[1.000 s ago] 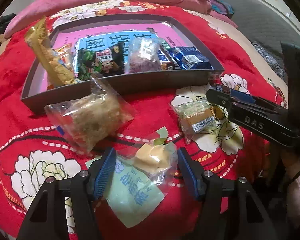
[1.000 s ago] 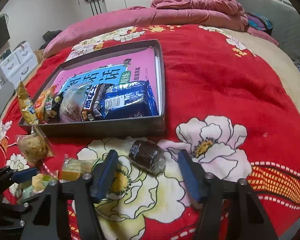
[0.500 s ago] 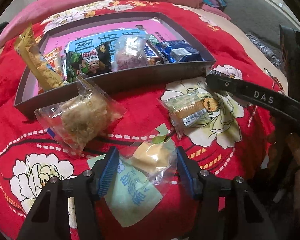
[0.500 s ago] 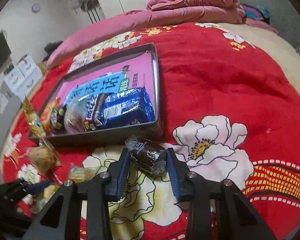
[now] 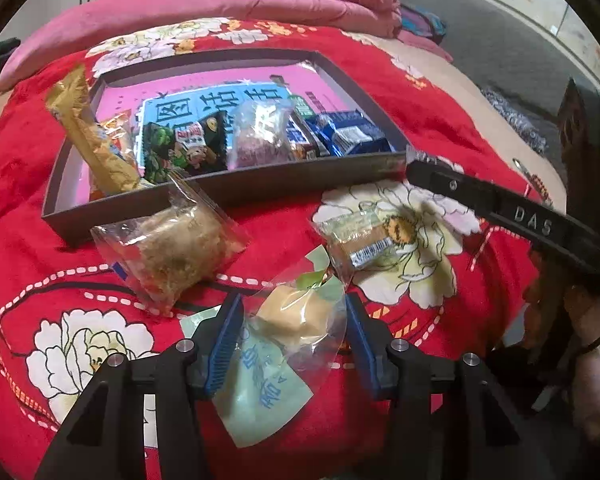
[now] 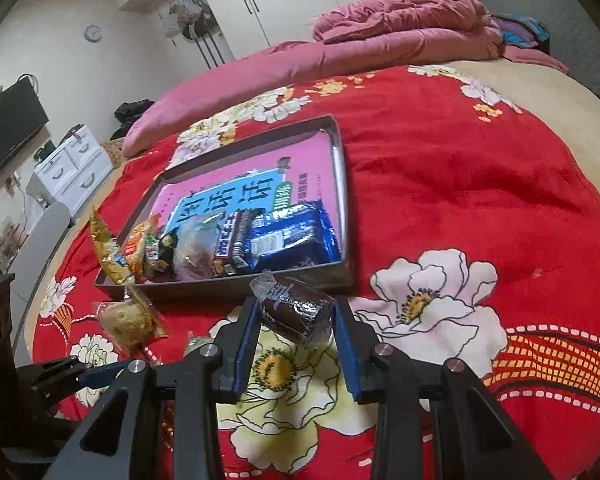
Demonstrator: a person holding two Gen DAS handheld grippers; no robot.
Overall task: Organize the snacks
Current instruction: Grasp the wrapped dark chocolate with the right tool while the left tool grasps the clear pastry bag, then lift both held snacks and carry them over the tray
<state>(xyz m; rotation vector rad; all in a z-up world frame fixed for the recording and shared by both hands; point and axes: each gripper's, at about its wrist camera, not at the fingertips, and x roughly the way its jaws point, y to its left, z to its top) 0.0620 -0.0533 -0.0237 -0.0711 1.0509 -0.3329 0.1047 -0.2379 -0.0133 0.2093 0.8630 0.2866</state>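
My left gripper is low over the red blanket, and its jaws are closing around a clear-wrapped yellow cake with a pale green label. The blue pads reach the loose wrapper's edges, and the cake still lies on the blanket. My right gripper is shut on a dark brown wrapped cake, held just above the blanket beside the near right corner of the dark grey tray. The tray holds several snack packs. In the left wrist view the right gripper reaches in from the right.
A crumbly beige cake in a clear bag and a small green-and-brown wrapped cake lie loose in front of the tray. A yellow snack packet leans over the tray's left corner. A pink quilt lies behind.
The right jaws have shut on the brown cake and raised it slightly toward the tray's corner. The left jaws have narrowed around the yellow cake, which has not moved.
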